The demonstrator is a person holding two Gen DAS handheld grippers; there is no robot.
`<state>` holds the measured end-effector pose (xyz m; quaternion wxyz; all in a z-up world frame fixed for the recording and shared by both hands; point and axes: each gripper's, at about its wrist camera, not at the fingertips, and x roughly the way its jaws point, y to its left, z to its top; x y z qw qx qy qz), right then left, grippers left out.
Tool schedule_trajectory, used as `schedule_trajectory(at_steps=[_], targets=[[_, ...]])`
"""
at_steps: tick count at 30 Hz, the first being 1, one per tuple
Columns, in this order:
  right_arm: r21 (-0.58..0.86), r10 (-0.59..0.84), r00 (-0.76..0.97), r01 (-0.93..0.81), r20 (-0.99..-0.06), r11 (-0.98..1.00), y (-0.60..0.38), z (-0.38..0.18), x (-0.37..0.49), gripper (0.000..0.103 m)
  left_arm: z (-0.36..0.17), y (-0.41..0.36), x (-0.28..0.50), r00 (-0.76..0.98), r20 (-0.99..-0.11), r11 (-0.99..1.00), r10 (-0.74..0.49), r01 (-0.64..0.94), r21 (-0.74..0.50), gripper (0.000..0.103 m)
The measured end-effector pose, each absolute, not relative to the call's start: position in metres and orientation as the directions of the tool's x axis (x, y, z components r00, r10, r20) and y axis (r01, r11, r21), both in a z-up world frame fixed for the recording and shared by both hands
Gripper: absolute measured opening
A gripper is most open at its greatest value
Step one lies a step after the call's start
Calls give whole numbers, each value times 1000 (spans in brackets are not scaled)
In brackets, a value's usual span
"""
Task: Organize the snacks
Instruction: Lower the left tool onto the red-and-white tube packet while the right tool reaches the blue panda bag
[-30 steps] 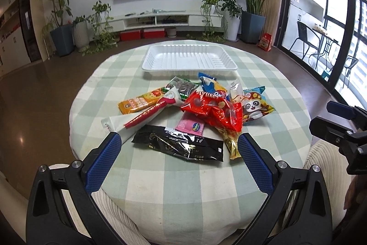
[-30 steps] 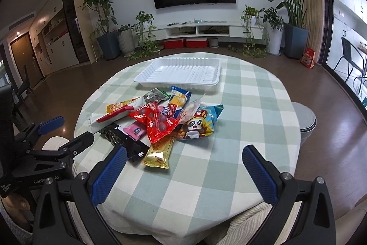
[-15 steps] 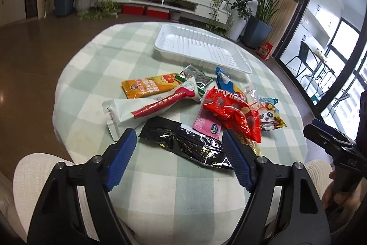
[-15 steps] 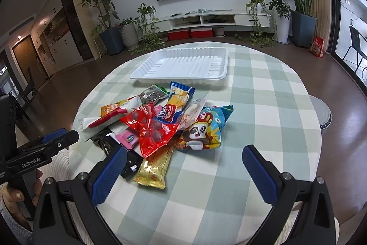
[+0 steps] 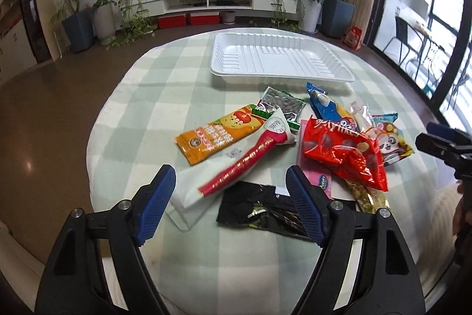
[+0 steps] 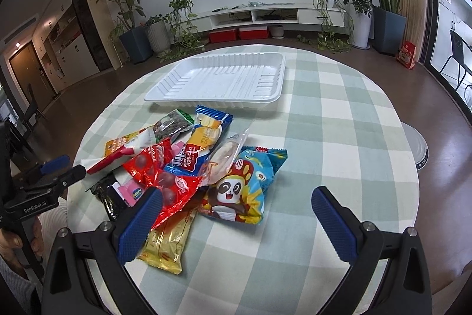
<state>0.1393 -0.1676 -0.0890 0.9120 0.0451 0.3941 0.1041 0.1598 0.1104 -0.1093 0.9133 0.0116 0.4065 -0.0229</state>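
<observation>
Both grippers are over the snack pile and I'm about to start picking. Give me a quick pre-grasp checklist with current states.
1. Left gripper open, holding nothing: ok.
2. Right gripper open, holding nothing: ok.
3. White tray has room, nothing in it: ok.
4. White-and-red packet between the left fingers, top side exposed: ok.
5. Panda bag free to lift: not ok, the clear wrapper overlaps its upper edge.
6. Black packet free: cannot tell, partly hidden by a finger.

We see bright daylight from windows (image 5: 442, 19) at right; glare on red snack bag (image 5: 345, 155) and brown floor (image 5: 26, 164); soft shadow under white tray (image 6: 218, 78); strong fisheye bending, dark vignetted corners.
</observation>
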Motion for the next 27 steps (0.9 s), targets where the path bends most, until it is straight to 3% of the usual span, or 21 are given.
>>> schedule_trajectory(at_steps=[6, 14, 18, 21, 27], targets=[[143, 209, 646, -154, -734, 978, -167, -97, 159, 103, -117, 99, 188, 639, -770, 988, 2, 119, 100, 76], [143, 196, 616, -134, -763, 981, -174, -110, 178, 103, -137, 98, 208, 598, -801, 983, -8, 151, 104, 74], [150, 196, 596, -126, -779, 981, -174, -119, 186, 103, -147, 100, 218, 564, -825, 981, -43, 179, 71, 57], [164, 206, 584, -126, -785, 978, -175, -125, 192, 103, -152, 101, 222, 556, -830, 980, -43, 185, 73, 51], [253, 280, 553, -126, -785, 959, -183, -138, 198, 90, -157, 102, 229, 539, -839, 977, -72, 208, 50, 35]])
